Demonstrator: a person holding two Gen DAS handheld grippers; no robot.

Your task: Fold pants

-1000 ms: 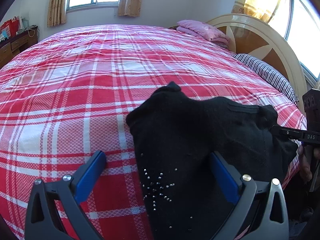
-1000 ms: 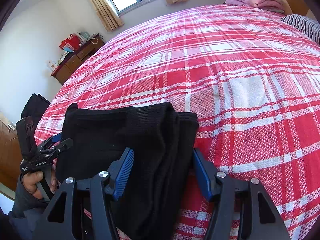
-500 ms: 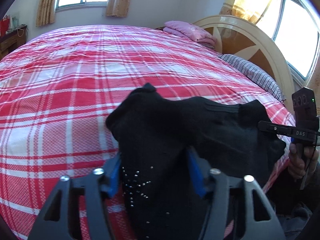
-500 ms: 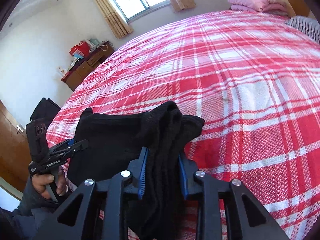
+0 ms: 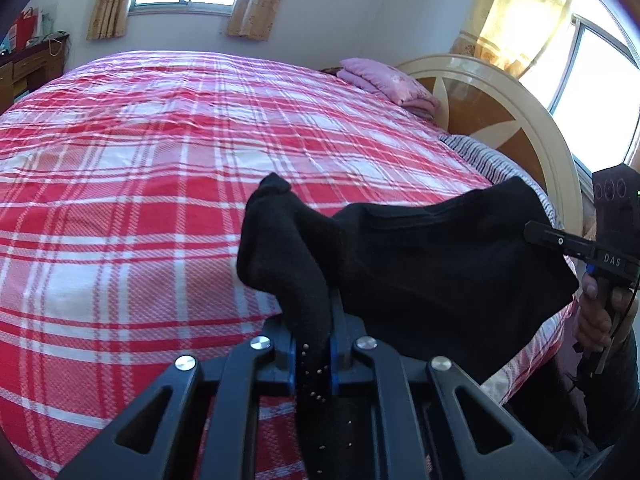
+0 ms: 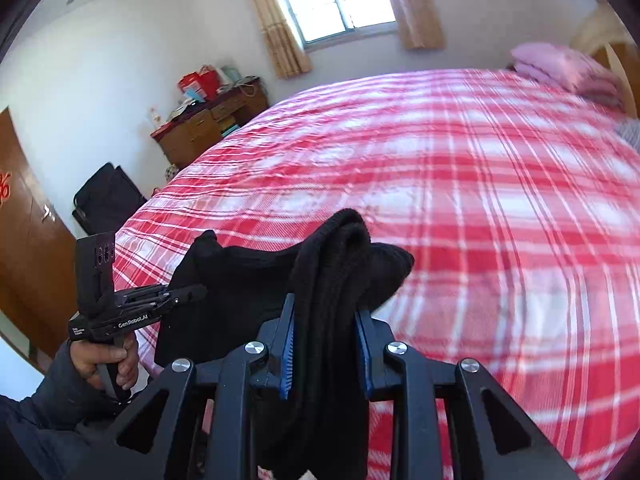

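- The black pants (image 5: 420, 264) hang bunched between the two tools, above the near edge of the bed (image 5: 160, 184) with its red-and-white plaid cover.
- The left hand-held gripper (image 5: 314, 356) has its blue-padded fingers drawn tight on a gathered fold of the pants; small shiny studs dot the cloth just below the pinch.
- The right hand-held gripper (image 6: 324, 356) is likewise clamped on a thick, layered bundle of the same pants, the fabric rising in a hump above the pads.
- In the right wrist view the other tool's tip sits at the pants' far corner, gripped by the person's hand (image 6: 108, 364).
- A pink folded blanket (image 5: 386, 84) lies by the curved headboard (image 5: 500, 108).
- A wooden dresser (image 6: 208, 124) stands against the far wall.
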